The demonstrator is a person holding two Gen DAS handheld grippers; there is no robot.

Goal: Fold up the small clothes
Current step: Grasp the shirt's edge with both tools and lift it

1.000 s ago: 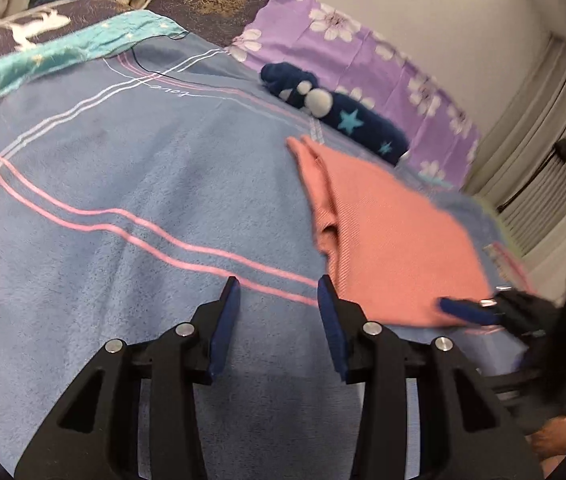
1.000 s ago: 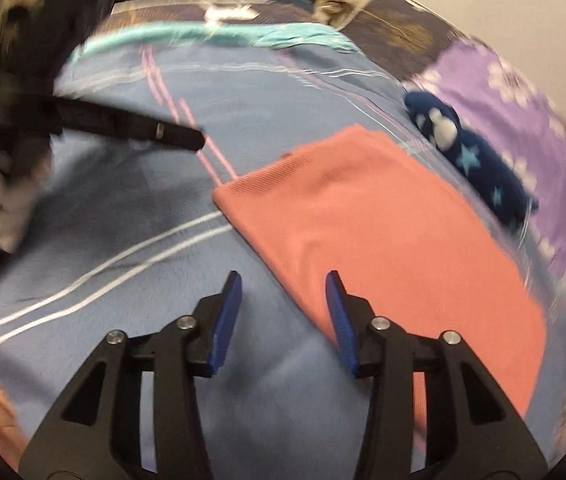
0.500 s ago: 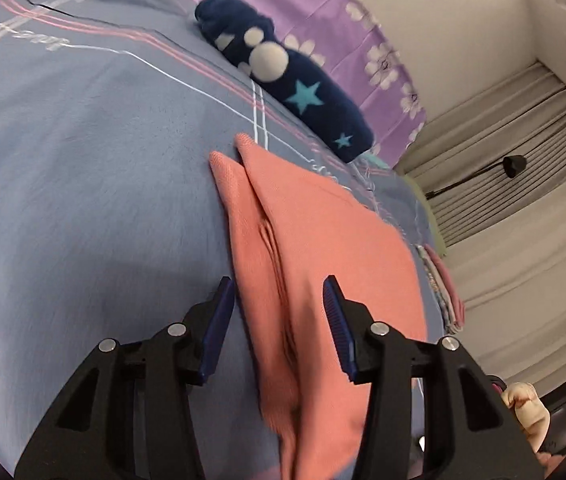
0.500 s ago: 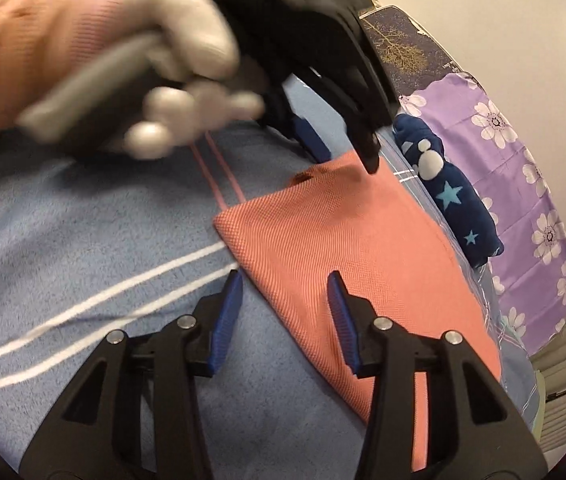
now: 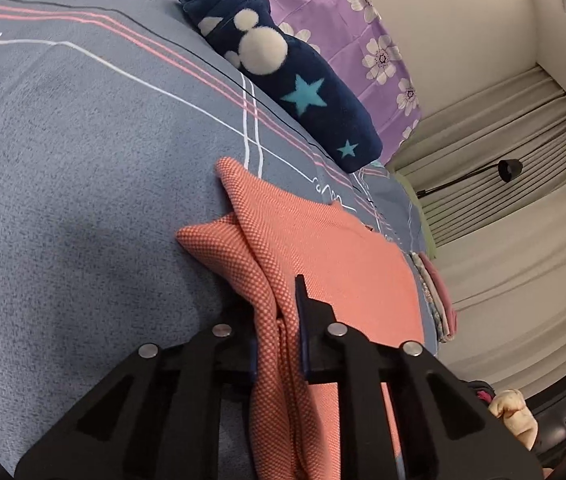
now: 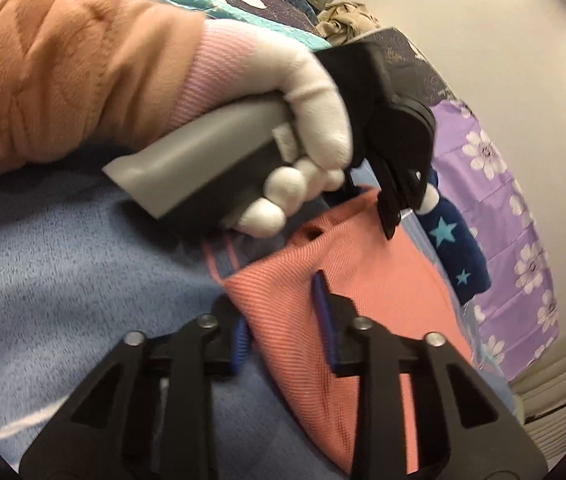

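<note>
- Left wrist view: left gripper [image 5: 281,328] clamped on a bunched edge of the orange cloth [image 5: 335,264], the fabric pinched between the two dark fingers and hanging down in folds past them
- Rest of the orange cloth spread flat on the blue-grey bedsheet [image 5: 75,184], one pointed corner sticking up toward the far side, another pointing left
- Beyond the cloth, a navy fleece roll [image 5: 283,64] with white dots and turquoise stars, lying on the sheet next to a purple flowered pillowcase [image 5: 347,4]
- Just beside the cloth's right edge, a small stack of folded clothes [image 5: 439,304] in pink and pale tones
- Off to the right, pale curtains [image 5: 515,184] and a black lamp [image 5: 509,169] on a thin arm
- Right wrist view: right gripper [image 6: 283,320] with fingers apart, straddling the near corner of the orange cloth [image 6: 383,292]; left blue pad on the sheet side, right pad over the fabric, not pinching it
- Above, a hand in a white glove [image 6: 299,120] with a pink cuff and a peach fleece sleeve [image 6: 63,64], gripping the grey handle of the other claw
- That left gripper [image 6: 389,216] reaching down onto the far corner of the cloth; closure hard to judge from this angle
- Navy fleece roll [image 6: 455,252] and purple flowered pillowcase [image 6: 503,216] at the right, blue bedsheet [image 6: 63,272] underneath
</note>
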